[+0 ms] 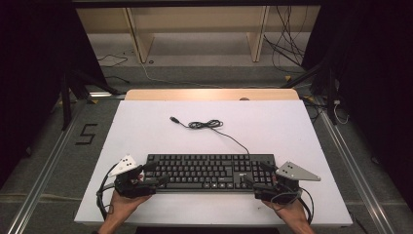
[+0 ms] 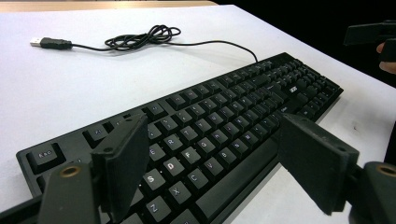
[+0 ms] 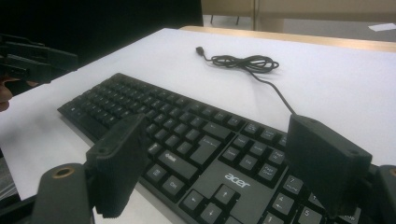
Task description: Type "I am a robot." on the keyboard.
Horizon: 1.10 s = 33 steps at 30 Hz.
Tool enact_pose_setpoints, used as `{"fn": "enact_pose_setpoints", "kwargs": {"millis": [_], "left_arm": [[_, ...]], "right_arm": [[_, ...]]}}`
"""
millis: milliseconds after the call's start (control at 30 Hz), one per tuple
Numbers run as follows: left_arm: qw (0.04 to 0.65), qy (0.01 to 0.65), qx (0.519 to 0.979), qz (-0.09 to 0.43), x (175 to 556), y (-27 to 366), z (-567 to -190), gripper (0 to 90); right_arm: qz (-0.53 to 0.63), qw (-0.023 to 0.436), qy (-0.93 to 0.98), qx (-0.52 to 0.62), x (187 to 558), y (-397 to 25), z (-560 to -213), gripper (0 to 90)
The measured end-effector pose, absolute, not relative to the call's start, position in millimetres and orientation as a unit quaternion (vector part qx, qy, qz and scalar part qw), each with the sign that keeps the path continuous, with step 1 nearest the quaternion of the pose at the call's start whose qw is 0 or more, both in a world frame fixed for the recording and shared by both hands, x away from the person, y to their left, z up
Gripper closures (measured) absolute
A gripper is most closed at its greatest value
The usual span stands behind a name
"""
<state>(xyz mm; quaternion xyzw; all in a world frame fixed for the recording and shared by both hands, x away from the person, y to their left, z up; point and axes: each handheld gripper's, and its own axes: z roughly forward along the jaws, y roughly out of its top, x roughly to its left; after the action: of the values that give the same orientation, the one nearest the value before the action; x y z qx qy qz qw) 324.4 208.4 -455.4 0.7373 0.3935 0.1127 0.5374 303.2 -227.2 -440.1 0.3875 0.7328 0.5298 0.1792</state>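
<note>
Both grippers, left gripper (image 1: 155, 173) and right gripper (image 1: 257, 176), gape wide, holding nothing; keyboard (image 1: 209, 171) ends lie between their fingers, bare table (image 1: 146, 131) beyond.

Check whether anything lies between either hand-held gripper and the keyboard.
Nothing visible does. The left hand-held gripper straddles the keyboard at its left end, the right hand-held gripper at its right end, both open. The cable lies behind.

Your white table (image 1: 146, 131) fills the middle of the frame. A black keyboard (image 1: 209, 171) lies flat at lower centre, its cable (image 1: 207, 125) coiled on the table just above.
</note>
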Motion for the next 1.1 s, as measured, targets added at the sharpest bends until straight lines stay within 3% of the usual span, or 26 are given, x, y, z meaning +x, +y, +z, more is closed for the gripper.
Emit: {"fn": "enact_pose_setpoints", "kwargs": {"millis": [700,1100], "left_arm": [[0.537,0.393,0.738,0.114,324.3,208.0,-455.4,24.7],[0.538,0.394,0.736,0.116,324.7,209.3,-455.3,24.7]], "right_arm": [[0.532,0.176,0.734,0.384,304.3,-221.9,-439.3,22.5],[0.532,0.155,0.749,0.364,310.4,-196.2,-438.7,22.8]]}}
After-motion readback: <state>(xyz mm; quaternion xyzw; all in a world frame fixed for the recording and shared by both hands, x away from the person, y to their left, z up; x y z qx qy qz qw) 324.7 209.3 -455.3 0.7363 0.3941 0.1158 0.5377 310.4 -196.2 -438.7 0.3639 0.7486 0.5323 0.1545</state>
